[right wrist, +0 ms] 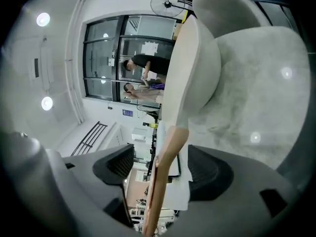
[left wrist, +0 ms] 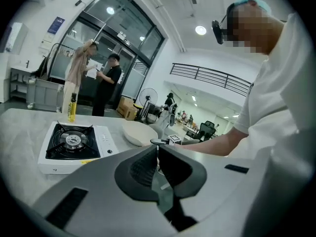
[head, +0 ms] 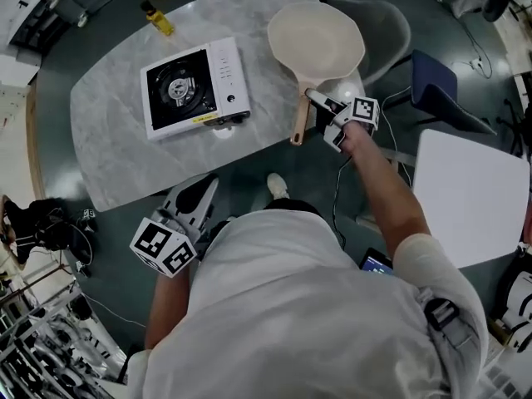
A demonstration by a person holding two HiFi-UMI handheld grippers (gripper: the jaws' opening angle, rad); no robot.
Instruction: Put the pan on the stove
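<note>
Right tool gapes around the wooden handle of the pan (pads not pressing); left tool is clenched, empty.

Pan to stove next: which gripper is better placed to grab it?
Right. The right gripper has its open jaws either side of the handle of the pan. The left gripper is shut, back at the table's near edge, away from the pan.

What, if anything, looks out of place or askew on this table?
The pan sits at the table's very edge, beside the stove, its wooden handle reaching the rim. Nothing looks spilled or damaged.
</note>
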